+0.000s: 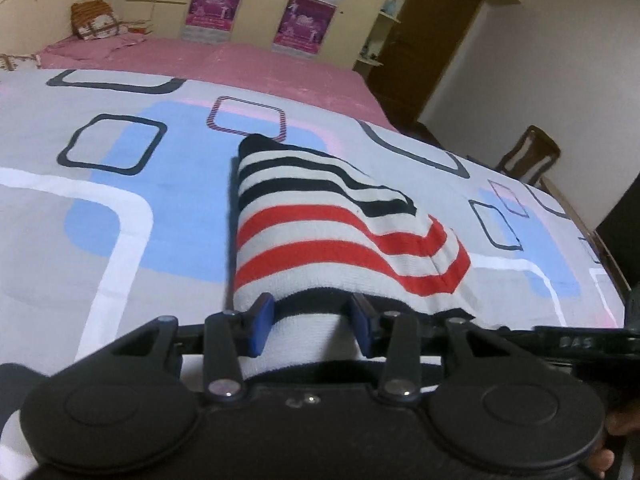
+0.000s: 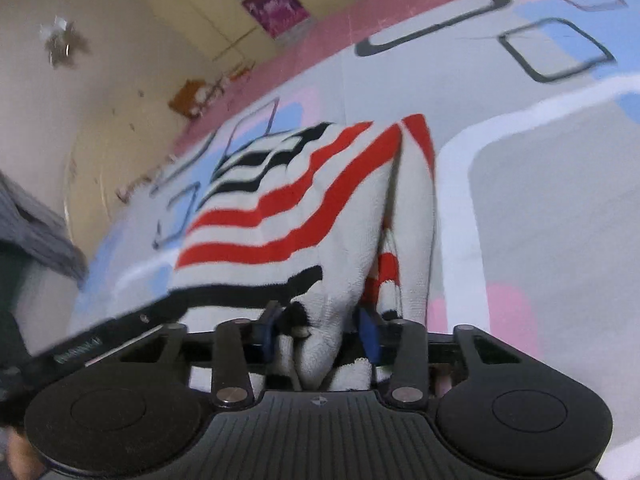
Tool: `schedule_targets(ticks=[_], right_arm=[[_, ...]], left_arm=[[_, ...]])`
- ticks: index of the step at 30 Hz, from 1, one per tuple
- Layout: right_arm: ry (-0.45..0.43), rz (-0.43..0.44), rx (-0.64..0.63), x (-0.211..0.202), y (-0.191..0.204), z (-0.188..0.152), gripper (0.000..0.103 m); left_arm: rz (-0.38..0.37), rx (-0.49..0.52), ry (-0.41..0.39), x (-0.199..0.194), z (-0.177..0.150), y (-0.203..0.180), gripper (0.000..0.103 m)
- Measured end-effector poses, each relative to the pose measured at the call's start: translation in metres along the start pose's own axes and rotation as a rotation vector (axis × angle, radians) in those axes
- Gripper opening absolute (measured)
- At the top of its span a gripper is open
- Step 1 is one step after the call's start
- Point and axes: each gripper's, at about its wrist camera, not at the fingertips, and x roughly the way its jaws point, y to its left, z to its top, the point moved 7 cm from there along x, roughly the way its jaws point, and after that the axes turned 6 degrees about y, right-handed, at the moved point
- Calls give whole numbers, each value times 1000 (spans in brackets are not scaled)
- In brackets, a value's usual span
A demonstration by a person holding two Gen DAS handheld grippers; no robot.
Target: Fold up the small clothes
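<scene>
A small knit garment with white, red and black stripes (image 1: 320, 232) lies on the patterned bedsheet (image 1: 100, 208), its near edge lifted. My left gripper (image 1: 314, 326) has its blue pads (image 1: 260, 324) closed on the garment's near white and black edge. The same garment (image 2: 288, 208) fills the right wrist view, bunched into folds. My right gripper (image 2: 320, 330) is shut on a bunched white fold of it between its blue pads (image 2: 370, 334). The other gripper's body crosses the left of the right wrist view (image 2: 80, 344).
The bed carries a grey sheet with blue, white and dark rounded squares, over a pink sheet (image 1: 240, 60) behind. A cushion (image 1: 96, 20) sits at the headboard. A wooden chair (image 1: 528, 156) and a door stand right of the bed. Wardrobes with posters (image 1: 304, 20) line the wall.
</scene>
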Motion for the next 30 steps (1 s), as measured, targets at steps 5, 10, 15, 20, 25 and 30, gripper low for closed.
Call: schedule_targets(ticks=[5, 10, 15, 20, 25, 30], right_arm=[[-123, -101, -168, -29, 19, -3, 21], [-82, -200, -165, 1, -4, -15, 21], [-157, -247, -170, -20, 6, -13, 47], [-264, -257, -146, -34, 9, 36, 37], [-148, -321, -252, 32, 14, 76, 17], [-70, -412, -213, 49, -21, 70, 11]], left_arm=[[-57, 57, -26, -2, -1, -11, 41], [-8, 208, 2, 25, -2, -31, 41], [-85, 215, 32, 11, 12, -19, 38], [-85, 213, -20, 18, 48, -8, 38], [-63, 266, 15, 62, 66, -14, 39], [-76, 319, 70, 82, 55, -11, 41]])
